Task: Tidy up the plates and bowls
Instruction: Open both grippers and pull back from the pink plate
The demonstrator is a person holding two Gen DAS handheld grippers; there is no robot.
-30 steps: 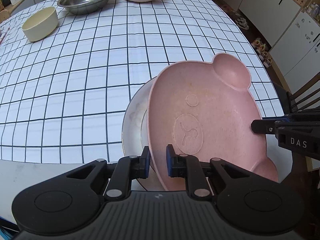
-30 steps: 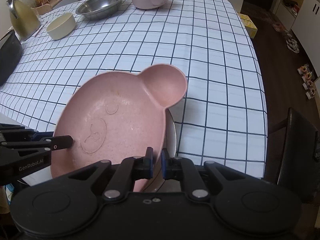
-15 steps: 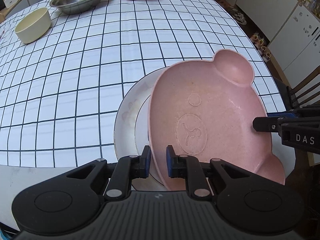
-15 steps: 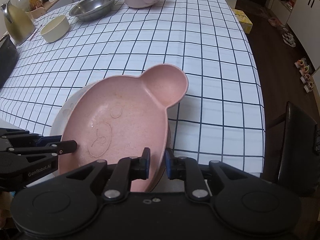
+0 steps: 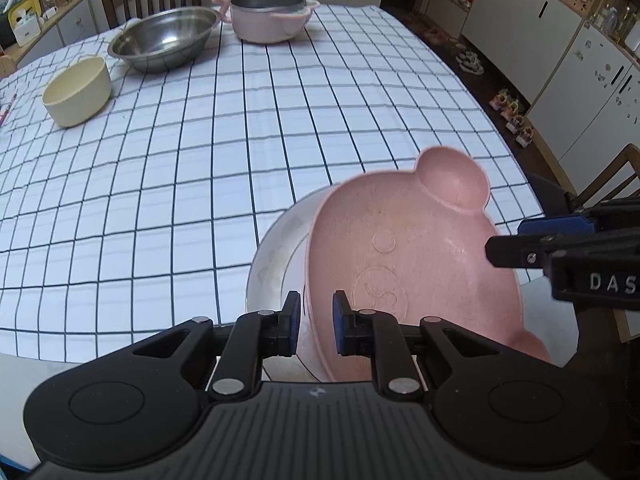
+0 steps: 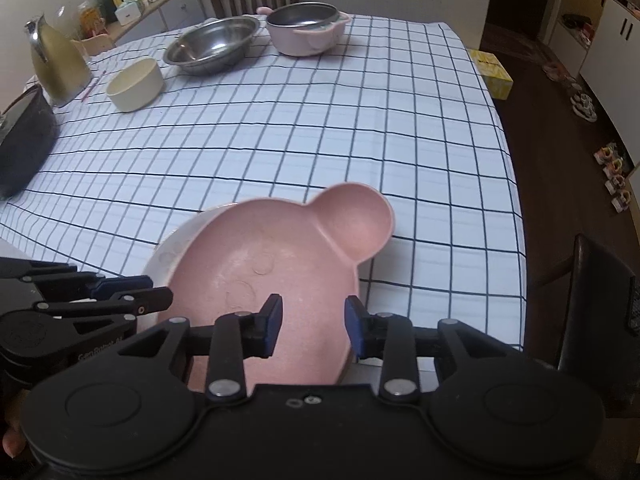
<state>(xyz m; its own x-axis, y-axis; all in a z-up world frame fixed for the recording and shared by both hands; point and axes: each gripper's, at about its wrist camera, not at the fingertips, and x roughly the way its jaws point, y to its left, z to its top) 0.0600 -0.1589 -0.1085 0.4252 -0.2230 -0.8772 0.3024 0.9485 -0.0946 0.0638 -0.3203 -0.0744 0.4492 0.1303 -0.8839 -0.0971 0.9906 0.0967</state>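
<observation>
A pink bear-shaped plate (image 5: 416, 264) (image 6: 276, 272) lies on a white plate (image 5: 276, 256) (image 6: 176, 248) at the table's near edge. My left gripper (image 5: 314, 322) straddles the pink plate's left rim with a small gap on each side, so it is slightly open. My right gripper (image 6: 312, 326) is open wide, its fingers either side of the plate's near right rim without touching. Each gripper shows in the other's view, the right one (image 5: 560, 244) and the left one (image 6: 100, 300).
On the checked tablecloth (image 5: 240, 140) at the far end stand a cream bowl (image 5: 78, 90), a steel bowl (image 5: 164, 42) and a pink pot (image 5: 268, 16). A kettle (image 6: 56, 60) and a dark pan (image 6: 24, 144) sit at the left. Chairs stand at the right (image 6: 596, 308).
Both grippers lowered the pink plate onto the white plate. The right gripper opened wide and let go. The left gripper loosened slightly. Both cameras tilted up.
</observation>
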